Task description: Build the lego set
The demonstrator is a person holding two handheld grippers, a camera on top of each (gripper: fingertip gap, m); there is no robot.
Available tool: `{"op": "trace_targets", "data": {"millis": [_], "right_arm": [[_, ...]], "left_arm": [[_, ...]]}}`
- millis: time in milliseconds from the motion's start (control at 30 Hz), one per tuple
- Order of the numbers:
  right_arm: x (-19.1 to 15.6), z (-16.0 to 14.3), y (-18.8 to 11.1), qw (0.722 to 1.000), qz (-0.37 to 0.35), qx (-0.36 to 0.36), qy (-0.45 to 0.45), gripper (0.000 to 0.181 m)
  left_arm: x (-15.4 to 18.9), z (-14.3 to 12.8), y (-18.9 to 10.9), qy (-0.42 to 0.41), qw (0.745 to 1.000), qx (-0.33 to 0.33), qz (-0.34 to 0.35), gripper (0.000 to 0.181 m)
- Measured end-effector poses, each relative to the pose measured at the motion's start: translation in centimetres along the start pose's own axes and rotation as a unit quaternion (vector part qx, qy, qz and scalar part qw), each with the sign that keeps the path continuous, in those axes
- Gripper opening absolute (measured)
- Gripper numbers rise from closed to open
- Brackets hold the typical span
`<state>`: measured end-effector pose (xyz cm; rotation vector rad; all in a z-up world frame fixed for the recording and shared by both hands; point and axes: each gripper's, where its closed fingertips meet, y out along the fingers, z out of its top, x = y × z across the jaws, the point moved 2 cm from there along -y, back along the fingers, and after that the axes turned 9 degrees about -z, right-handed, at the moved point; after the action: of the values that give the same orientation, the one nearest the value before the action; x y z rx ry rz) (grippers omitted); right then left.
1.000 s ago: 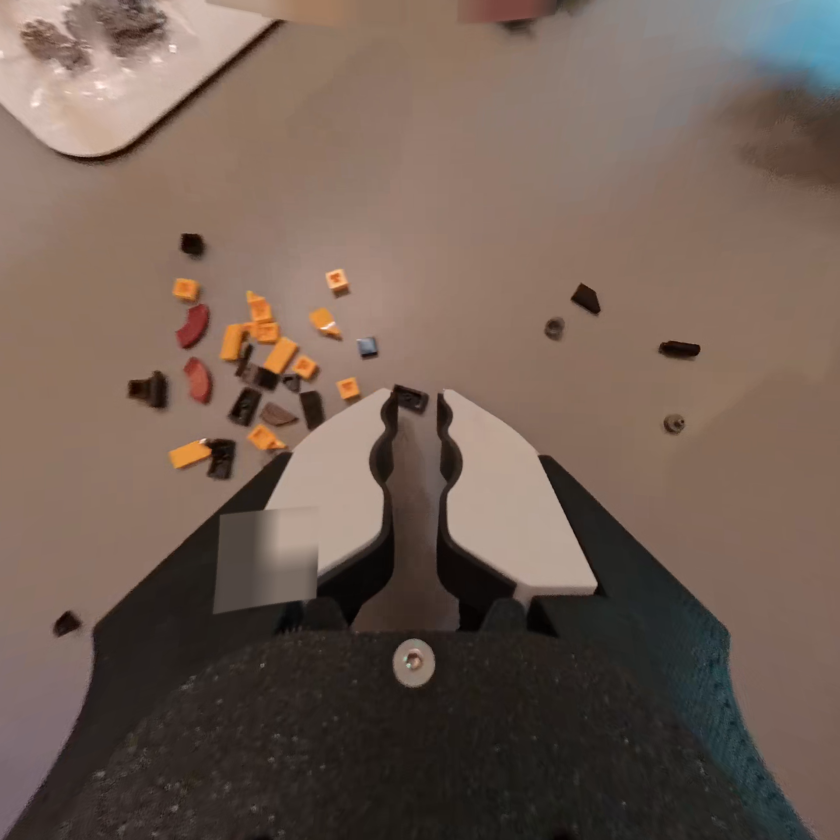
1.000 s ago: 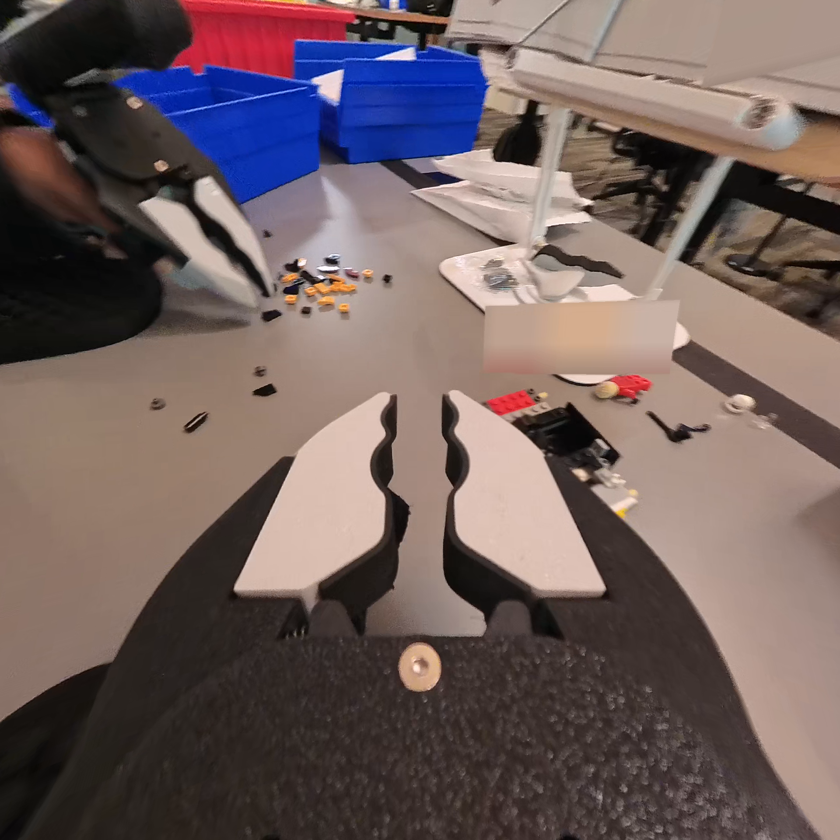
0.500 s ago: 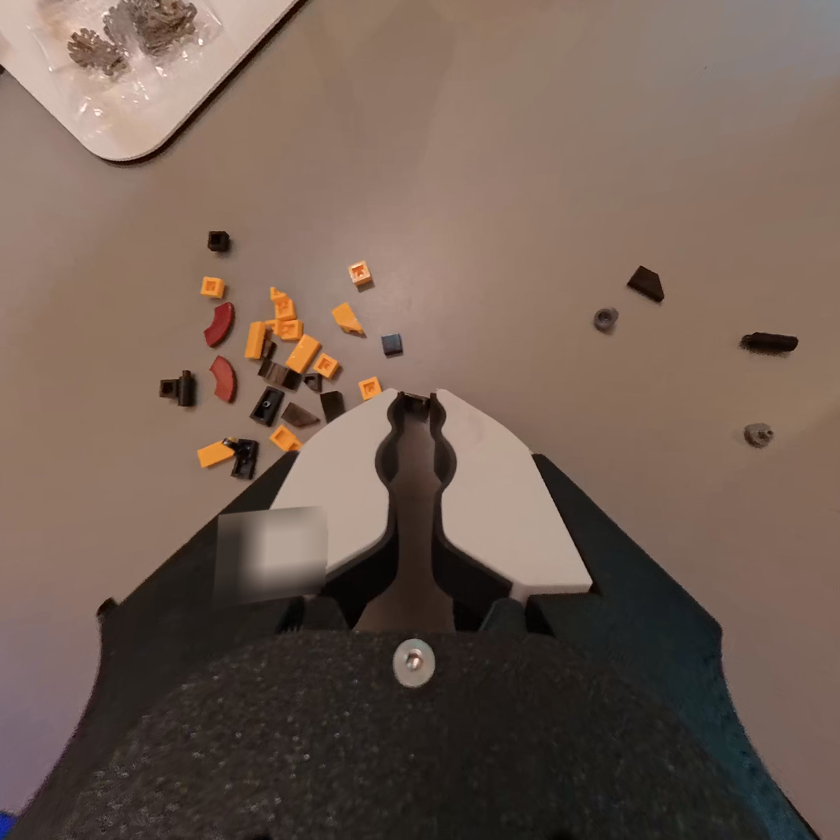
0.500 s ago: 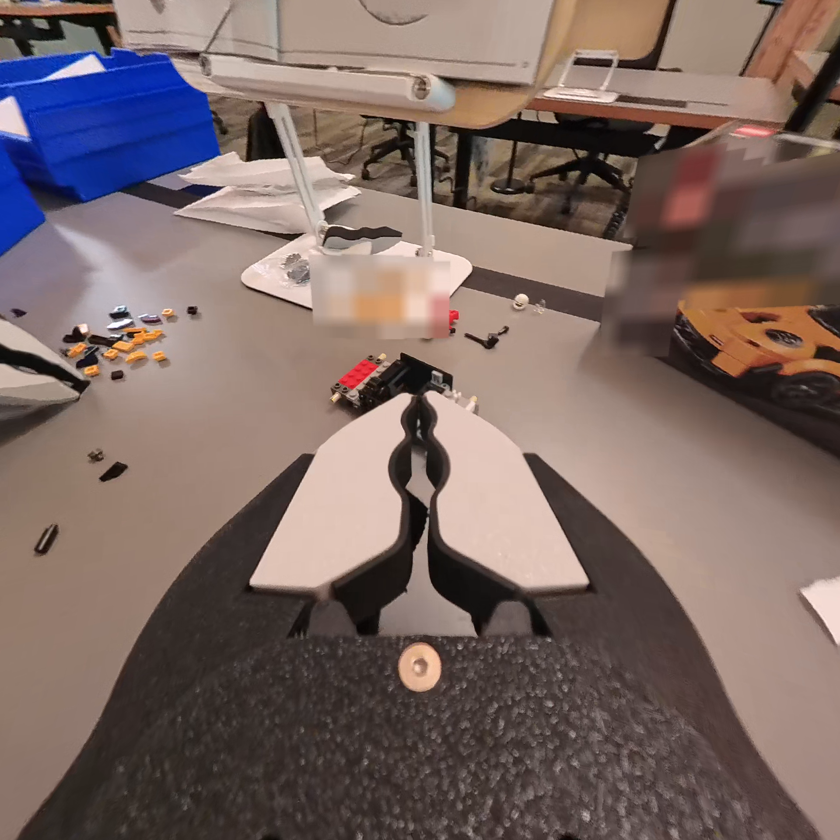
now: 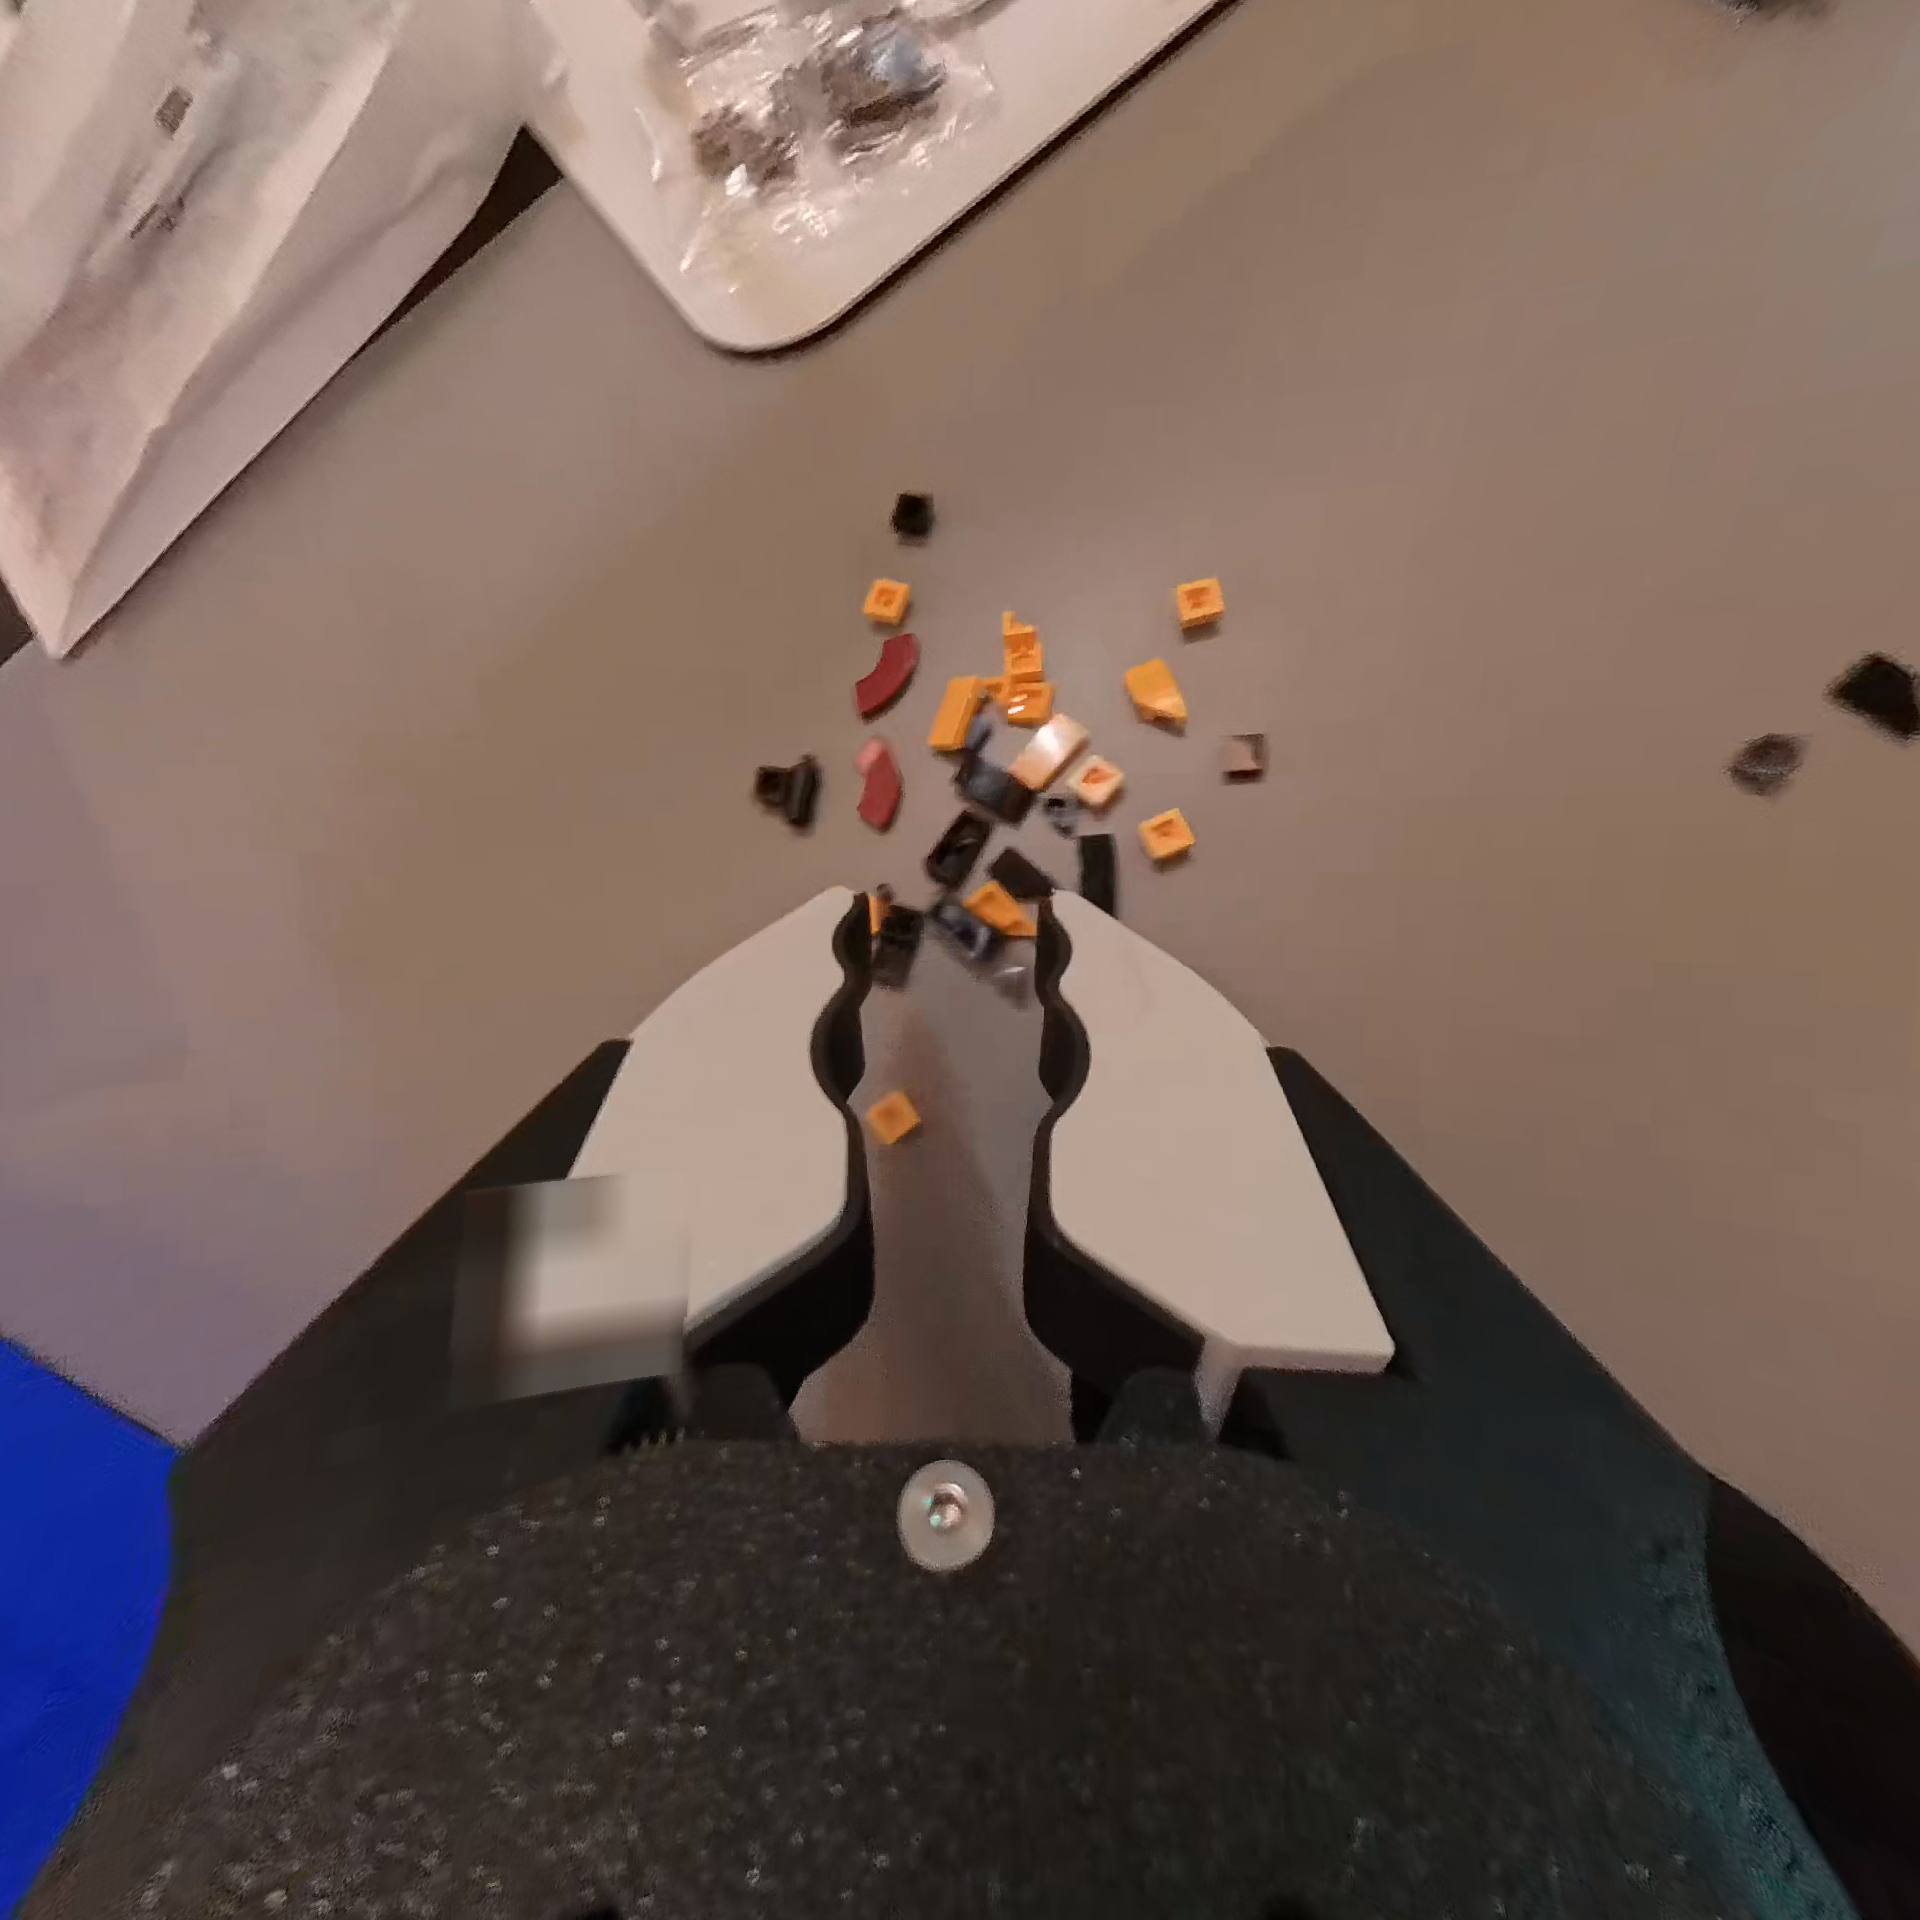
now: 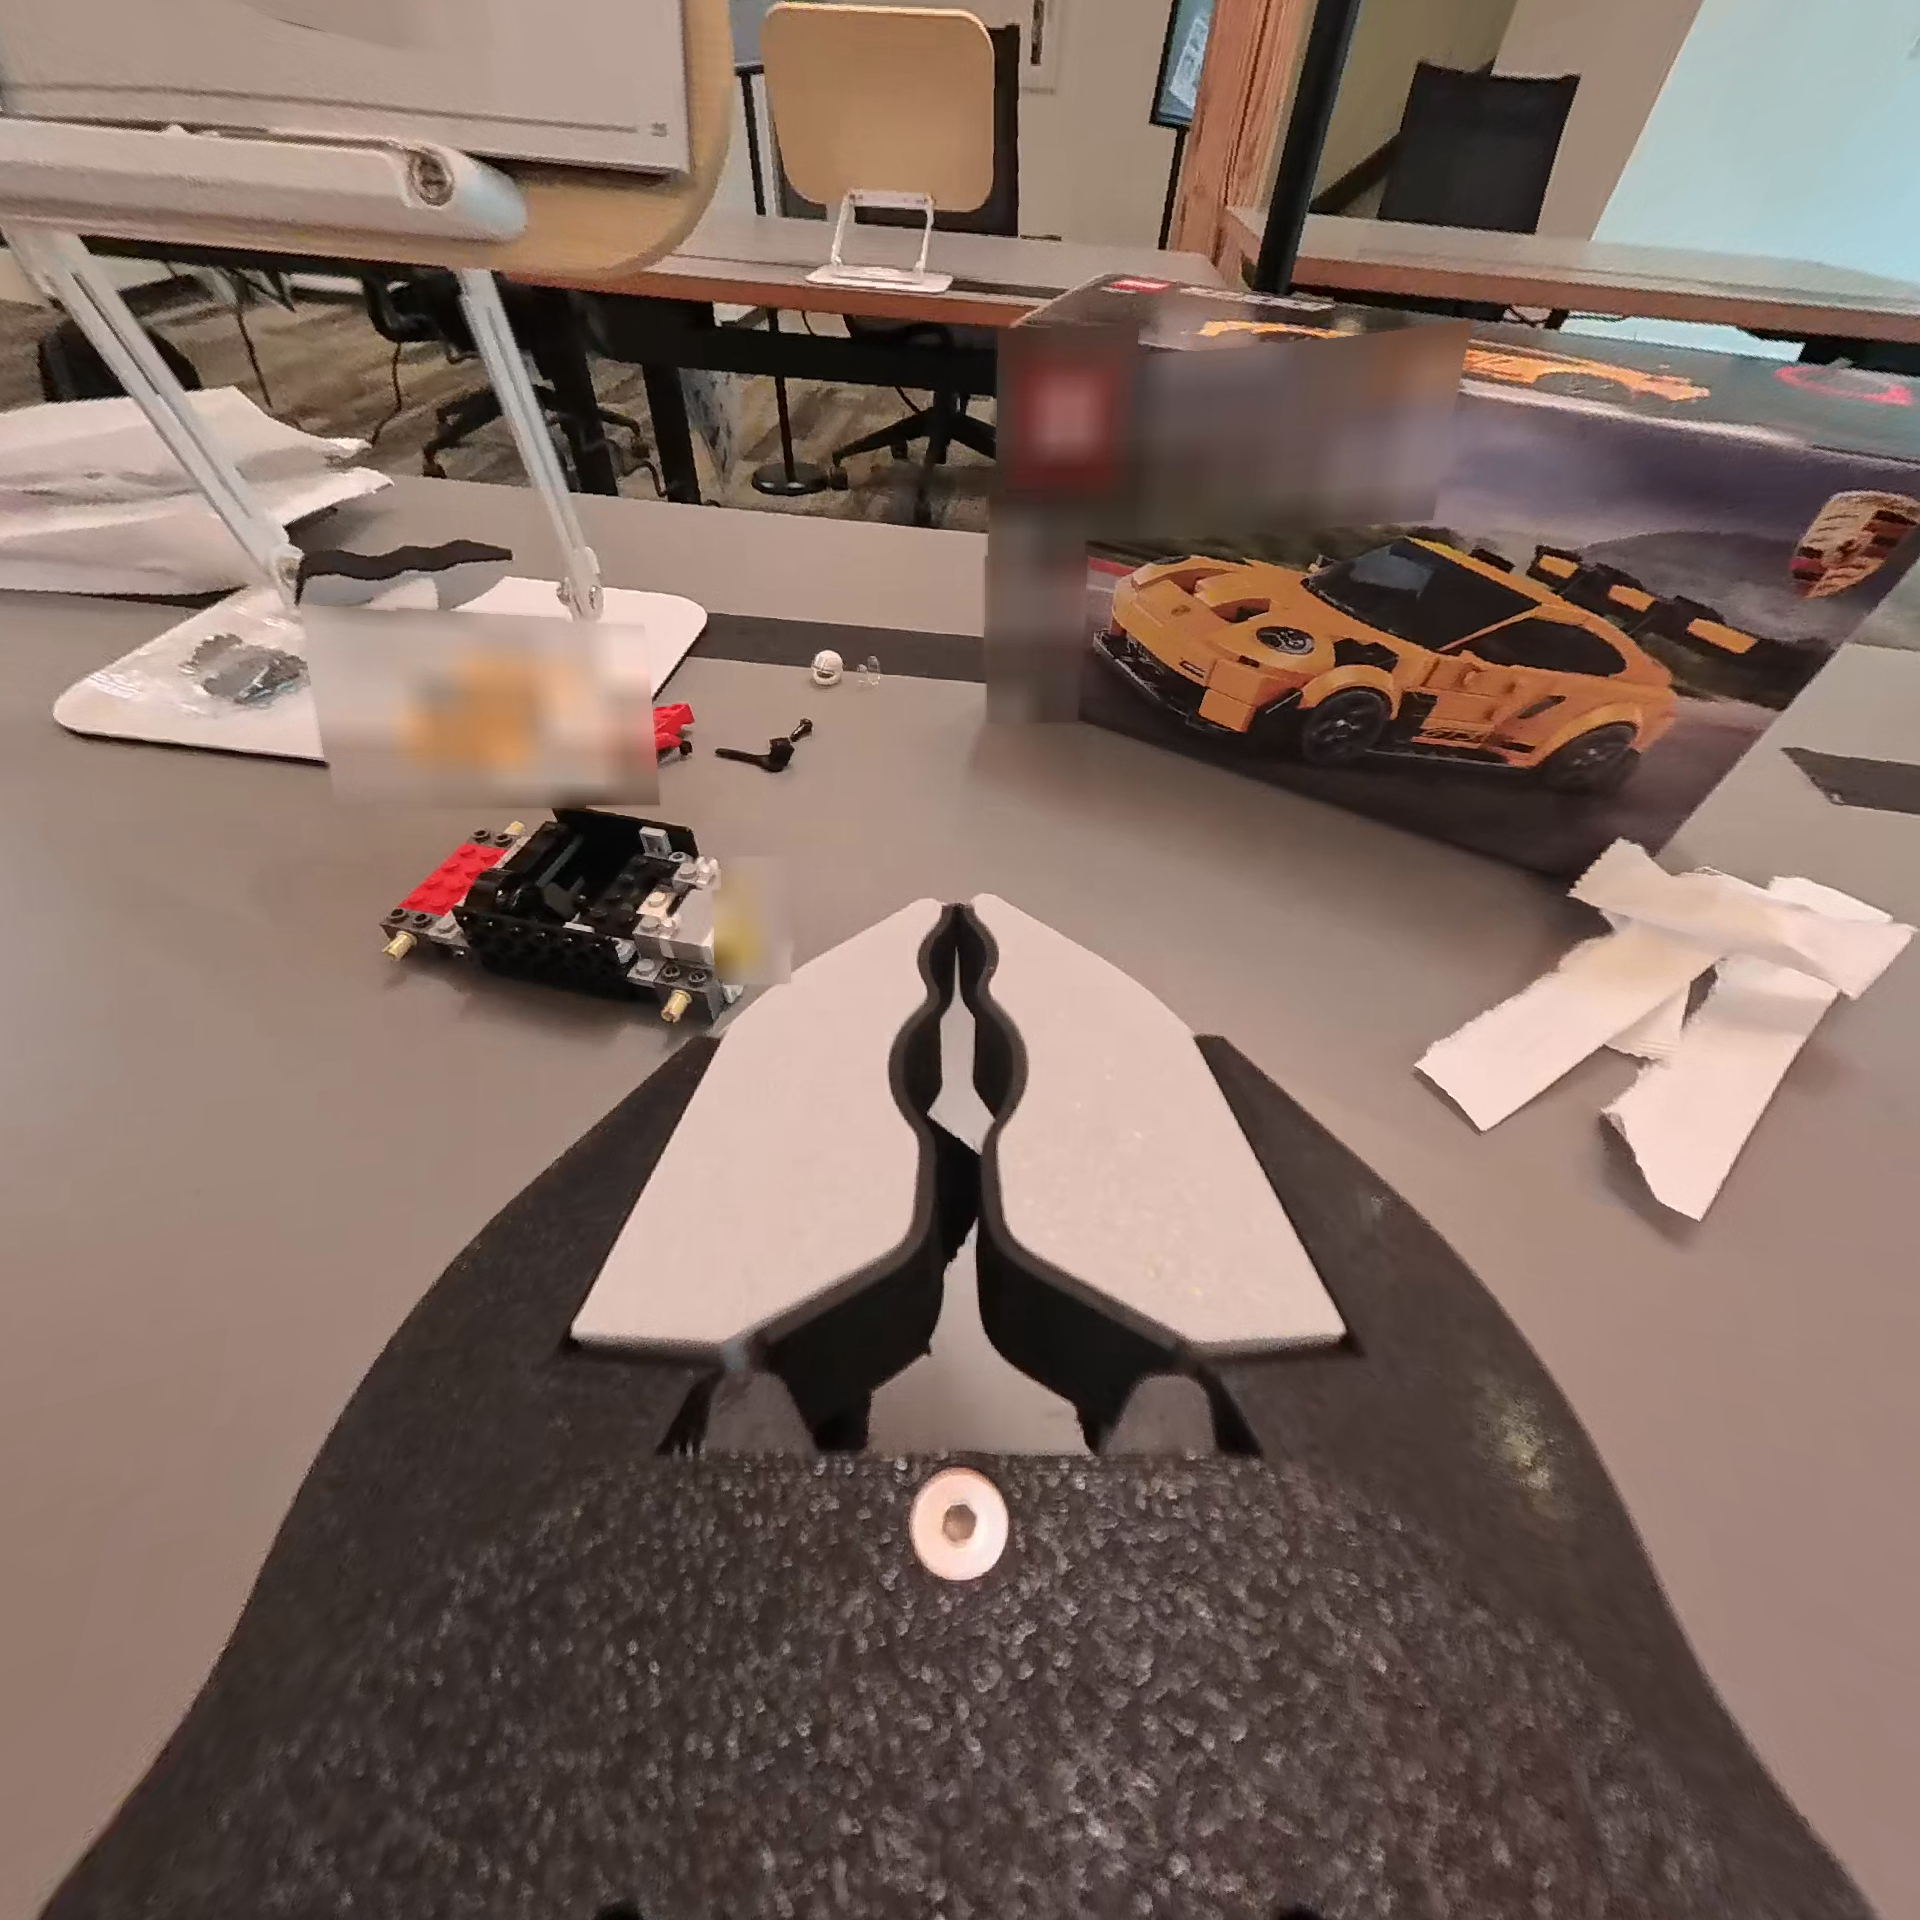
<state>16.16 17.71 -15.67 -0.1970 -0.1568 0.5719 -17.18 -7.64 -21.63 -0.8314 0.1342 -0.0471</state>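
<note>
The left gripper [image 5: 951, 914] is held open over the loose pieces [image 5: 1023, 769]; one piece should be isolated before closing. The right gripper [image 6: 961, 914] is closed, empty, beside the chassis [image 6: 566, 909].

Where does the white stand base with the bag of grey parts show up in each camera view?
Left wrist view: white stand base at top centre, beyond the loose bricks.
Right wrist view: far left, mid-height, behind the half-built car.
Shared landmark: the bag of grey parts lying on it.
</note>
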Motion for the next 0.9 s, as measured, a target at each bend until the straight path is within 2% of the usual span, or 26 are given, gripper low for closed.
{"op": "trace_targets", "data": {"millis": [67, 100, 200, 233, 300, 367, 467, 600, 667, 800, 900], "right_arm": [[-0.3, -0.1, 0.0, 1.0, 0.006, 0.0, -0.006, 0.0], [-0.4, -0.1, 0.0, 1.0, 0.01, 0.0, -0.007, 0.0], [-0.6, -0.2, 0.0, 1.0, 0.021, 0.0, -0.004, 0.0], [-0.7, -0.3, 0.1, 1.0, 0.025, -0.002, -0.001, 0.0], [-0.8, -0.5, 0.1, 0.999, 0.033, -0.008, 0.003, 0.0], [-0.9, -0.6, 0.2, 0.999, 0.038, -0.012, 0.007, 0.0], [-0.8, -0.6, 0.1, 0.999, 0.041, -0.011, 0.014, 0.0], [-0.7, -0.6, 0.1, 0.999, 0.046, -0.013, 0.023, 0.0], [-0.7, -0.6, 0.1, 0.999, 0.047, -0.013, 0.024, 0.001], [-0.8, -0.7, 0.2, 0.998, 0.054, -0.015, 0.026, 0.001], [-0.8, -0.7, 0.1, 0.998, 0.056, -0.015, 0.026, 0.001]], "left_arm": [[2.3, 0.7, -0.3, 0.019, 0.999, 0.012, -0.044, 0.028], [4.3, 1.0, -0.4, 0.034, 0.995, 0.019, -0.09, 0.025], [12.0, 1.6, -1.3, 0.069, 0.963, 0.042, -0.255, 0.024], [14.0, 1.4, -1.5, 0.081, 0.953, 0.04, -0.29, 0.024], [16.5, 0.6, -1.2, 0.114, 0.941, 0.017, -0.318, 0.024], [17.4, -0.2, -0.5, 0.137, 0.939, -0.01, -0.316, 0.021], [17.6, -0.5, -0.4, 0.146, 0.935, -0.028, -0.321, 0.006], [16.6, -0.4, -0.2, 0.15, 0.942, -0.03, -0.3, 0.003], [14.1, -0.1, -0.1, 0.138, 0.955, -0.027, -0.26, 0.003], [5.9, 0.5, 0.2, 0.053, 0.987, -0.011, -0.154, 0.003], [2.1, -0.3, 0.7, 0.03, 0.995, -0.034, -0.09, 0.003]]}}
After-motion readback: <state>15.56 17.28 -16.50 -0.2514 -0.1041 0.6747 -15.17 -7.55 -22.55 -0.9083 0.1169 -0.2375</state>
